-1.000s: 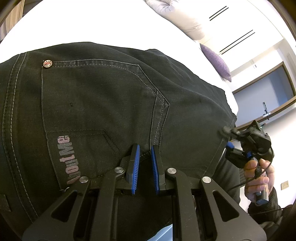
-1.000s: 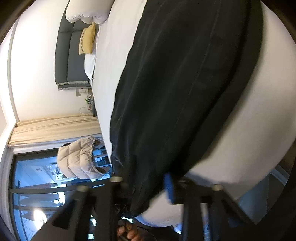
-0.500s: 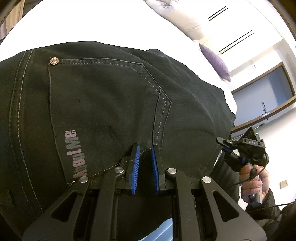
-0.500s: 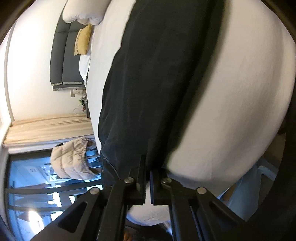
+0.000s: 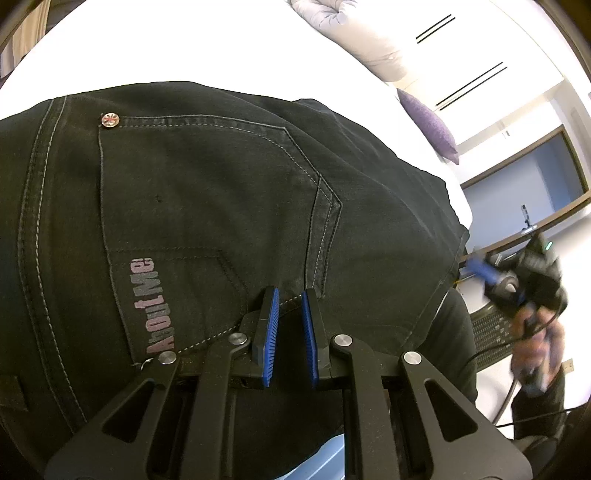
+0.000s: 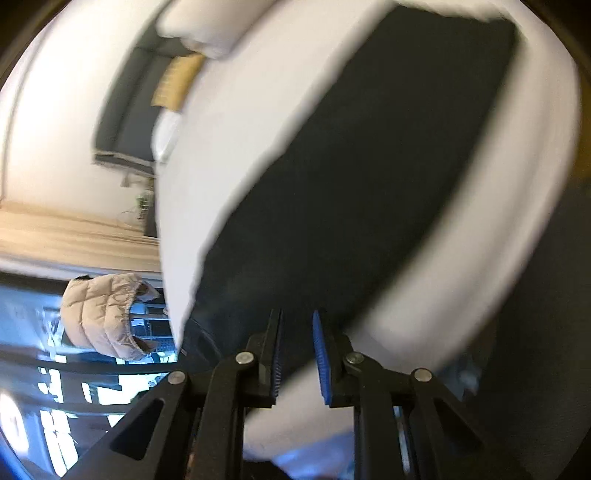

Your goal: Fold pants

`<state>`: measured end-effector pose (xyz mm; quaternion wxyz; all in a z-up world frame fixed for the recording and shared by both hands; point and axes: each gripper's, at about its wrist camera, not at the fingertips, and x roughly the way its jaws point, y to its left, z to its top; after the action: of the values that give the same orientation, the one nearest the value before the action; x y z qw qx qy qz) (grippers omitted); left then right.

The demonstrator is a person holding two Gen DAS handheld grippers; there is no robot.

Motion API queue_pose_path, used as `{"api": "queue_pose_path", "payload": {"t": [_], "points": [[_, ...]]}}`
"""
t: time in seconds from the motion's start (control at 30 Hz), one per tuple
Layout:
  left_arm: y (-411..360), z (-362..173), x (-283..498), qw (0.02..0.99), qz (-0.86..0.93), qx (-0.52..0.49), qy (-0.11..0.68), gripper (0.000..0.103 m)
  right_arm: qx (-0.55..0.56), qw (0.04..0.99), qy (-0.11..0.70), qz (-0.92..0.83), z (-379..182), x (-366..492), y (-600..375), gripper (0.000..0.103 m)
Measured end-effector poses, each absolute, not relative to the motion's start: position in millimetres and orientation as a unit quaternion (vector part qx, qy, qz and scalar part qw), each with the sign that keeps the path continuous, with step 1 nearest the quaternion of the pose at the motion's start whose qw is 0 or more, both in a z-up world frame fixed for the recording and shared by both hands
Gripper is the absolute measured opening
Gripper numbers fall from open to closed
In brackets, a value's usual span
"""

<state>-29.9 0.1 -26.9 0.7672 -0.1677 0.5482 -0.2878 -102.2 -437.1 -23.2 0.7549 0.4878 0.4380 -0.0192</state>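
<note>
Black pants [image 5: 221, 203] lie on a white bed [image 5: 184, 44], back pocket with a rivet and "AboutMe" print facing up. My left gripper [image 5: 289, 293] sits low at the near edge, its blue pads close together with dark pants cloth pinched between them. In the left wrist view my right gripper [image 5: 474, 264] is blurred in a hand, just off the pants' right edge. The right wrist view is smeared: the right gripper [image 6: 296, 314] hovers above the pants [image 6: 369, 166], its jaws opening with nothing between them.
Grey pillows [image 5: 354, 33] and a purple cushion [image 5: 430, 125] lie at the bed's far end. The right wrist view shows a grey headboard [image 6: 129, 110], a yellow cushion [image 6: 177, 81] and a beige puffer jacket [image 6: 103, 314] by a window.
The right gripper, shut at the pants' edge half a second ago, has parted its jaws and lifted away from the cloth. The left gripper has kept its grip and place.
</note>
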Motion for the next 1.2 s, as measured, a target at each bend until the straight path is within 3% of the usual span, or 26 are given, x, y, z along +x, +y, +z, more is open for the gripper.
{"api": "queue_pose_path", "payload": {"t": [0.13, 0.37, 0.4, 0.43, 0.47, 0.6, 0.7, 0.77, 0.8, 0.83, 0.87, 0.97, 1.03, 1.2], "points": [[0, -25, -32, 0.769, -0.284, -0.166, 0.548, 0.013, 0.474, 0.758, 0.433, 0.118, -12, -28, -401, 0.019], [-2, -22, -36, 0.772, -0.277, -0.164, 0.548, 0.013, 0.455, 0.664, 0.557, 0.202, -89, 79, -301, 0.019], [-1, -21, -37, 0.772, -0.277, -0.163, 0.548, 0.013, 0.453, 0.659, 0.563, 0.210, -101, 95, -293, 0.018], [0, -21, -39, 0.773, -0.278, -0.165, 0.546, 0.013, 0.457, 0.656, 0.567, 0.200, -111, 103, -291, 0.006], [1, -22, -39, 0.773, -0.279, -0.166, 0.545, 0.013, 0.463, 0.654, 0.569, 0.187, -120, 112, -291, 0.000], [7, -21, -45, 0.776, -0.278, -0.171, 0.540, 0.013, 0.511, 0.652, 0.534, 0.171, -140, 145, -313, 0.000], [11, -22, -50, 0.776, -0.282, -0.178, 0.535, 0.013, 0.470, 0.719, 0.498, 0.118, -121, 156, -331, 0.000], [15, -22, -52, 0.775, -0.283, -0.188, 0.533, 0.013, 0.448, 0.752, 0.478, 0.067, -103, 154, -348, 0.021], [16, -23, -52, 0.774, -0.284, -0.191, 0.533, 0.013, 0.440, 0.759, 0.472, 0.085, -89, 153, -350, 0.054], [17, -23, -52, 0.774, -0.284, -0.193, 0.531, 0.013, 0.426, 0.764, 0.473, 0.108, -80, 152, -349, 0.079], [17, -24, -52, 0.775, -0.284, -0.194, 0.531, 0.013, 0.398, 0.769, 0.482, 0.134, -70, 154, -343, 0.087], [21, -26, -51, 0.774, -0.286, -0.195, 0.530, 0.013, 0.285, 0.760, 0.548, 0.202, -55, 163, -322, 0.083], [22, -28, -51, 0.775, -0.286, -0.196, 0.528, 0.013, 0.288, 0.705, 0.596, 0.255, -63, 169, -317, 0.061], [26, -29, -54, 0.775, -0.288, -0.197, 0.526, 0.013, 0.293, 0.668, 0.628, 0.272, -87, 171, -296, 0.058]]}}
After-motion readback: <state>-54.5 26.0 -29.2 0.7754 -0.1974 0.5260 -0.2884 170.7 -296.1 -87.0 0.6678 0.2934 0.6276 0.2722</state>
